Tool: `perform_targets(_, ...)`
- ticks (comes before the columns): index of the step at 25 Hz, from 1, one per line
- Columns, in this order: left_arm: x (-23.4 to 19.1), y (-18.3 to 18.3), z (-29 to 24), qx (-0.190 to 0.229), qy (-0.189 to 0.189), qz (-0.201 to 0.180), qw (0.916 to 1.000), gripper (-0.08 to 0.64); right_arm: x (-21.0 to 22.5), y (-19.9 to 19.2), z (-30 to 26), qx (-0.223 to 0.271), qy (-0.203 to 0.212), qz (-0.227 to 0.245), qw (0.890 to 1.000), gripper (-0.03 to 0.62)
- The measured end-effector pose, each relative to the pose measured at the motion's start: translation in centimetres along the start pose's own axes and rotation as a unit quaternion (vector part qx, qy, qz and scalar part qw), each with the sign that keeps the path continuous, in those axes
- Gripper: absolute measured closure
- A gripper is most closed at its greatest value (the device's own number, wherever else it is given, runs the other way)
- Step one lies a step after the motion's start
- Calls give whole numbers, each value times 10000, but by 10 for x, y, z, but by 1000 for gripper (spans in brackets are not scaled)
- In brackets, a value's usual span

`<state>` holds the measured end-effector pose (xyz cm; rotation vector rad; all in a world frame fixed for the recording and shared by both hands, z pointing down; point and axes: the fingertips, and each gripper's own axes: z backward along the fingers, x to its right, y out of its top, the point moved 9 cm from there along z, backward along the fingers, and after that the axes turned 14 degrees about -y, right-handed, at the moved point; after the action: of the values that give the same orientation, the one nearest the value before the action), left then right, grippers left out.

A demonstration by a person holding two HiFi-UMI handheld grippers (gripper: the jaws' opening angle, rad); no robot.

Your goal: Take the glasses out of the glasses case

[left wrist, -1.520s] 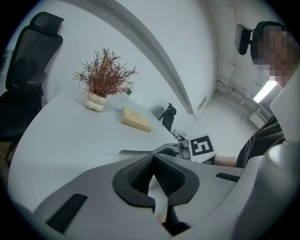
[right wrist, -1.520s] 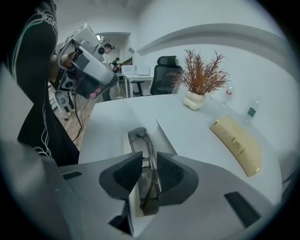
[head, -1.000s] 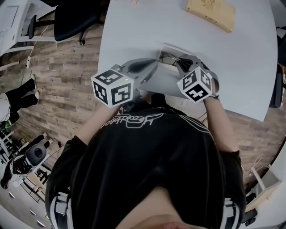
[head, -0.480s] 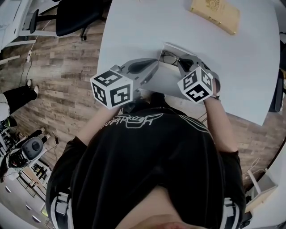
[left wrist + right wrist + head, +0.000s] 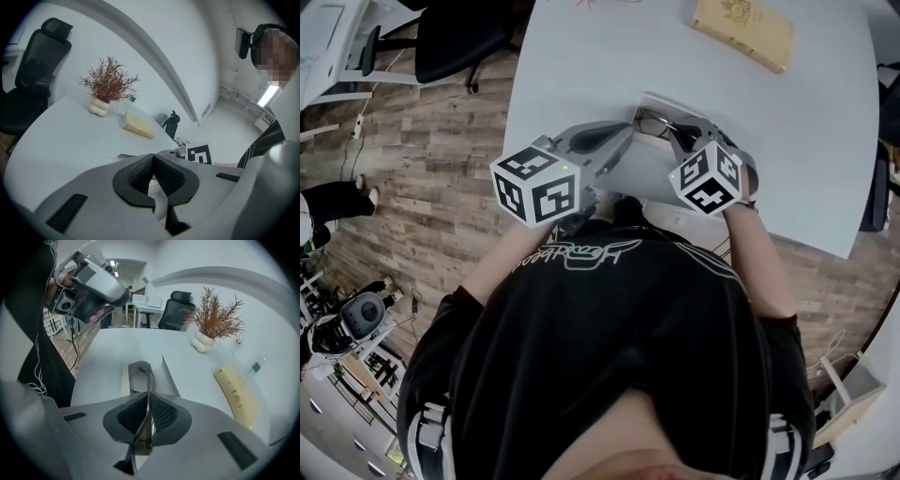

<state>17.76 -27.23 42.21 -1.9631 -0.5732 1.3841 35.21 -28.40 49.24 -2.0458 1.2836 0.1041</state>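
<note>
The white glasses case (image 5: 645, 173) lies open on the white table (image 5: 806, 150), near its front edge. My left gripper (image 5: 625, 138) is shut on the case's left edge, and a pale sliver of the case (image 5: 153, 186) shows between its pads. The right gripper (image 5: 676, 133) is shut on the dark-framed glasses (image 5: 652, 122) over the case's far end. In the right gripper view the glasses (image 5: 148, 380) run straight through the closed right gripper (image 5: 148, 404), with one lens above the case (image 5: 168, 374).
A tan box (image 5: 742, 31) lies at the table's far side, and a dried plant in a pale vase (image 5: 213, 326) stands beyond it. An office chair (image 5: 459, 37) stands on the wooden floor to the left. The person's torso is close to the table's front edge.
Hardly anything differs. The right gripper with the glasses has shifted a little to the left; the left gripper keeps its hold on the case.
</note>
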Motion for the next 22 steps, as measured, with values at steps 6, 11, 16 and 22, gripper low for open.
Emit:
perform_targets(6, 5, 0, 7, 9, -59, -39, 10000, 552, -1, 0, 5, -46, -356, 34, 9993, 569)
perform_targets(11, 13, 3, 23, -10, -130, -154, 9998, 552, -3, 7, 15, 1, -756, 25, 9971, 571)
perform_targets(16, 19, 0, 41, -26, -118, -225, 9997, 552, 0, 18, 29, 133, -1290, 172, 9914, 571)
perform_targets(22, 39, -3, 73, -31, -219, -391, 9990, 552, -5, 44, 73, 518, -1617, -520, 9841, 571)
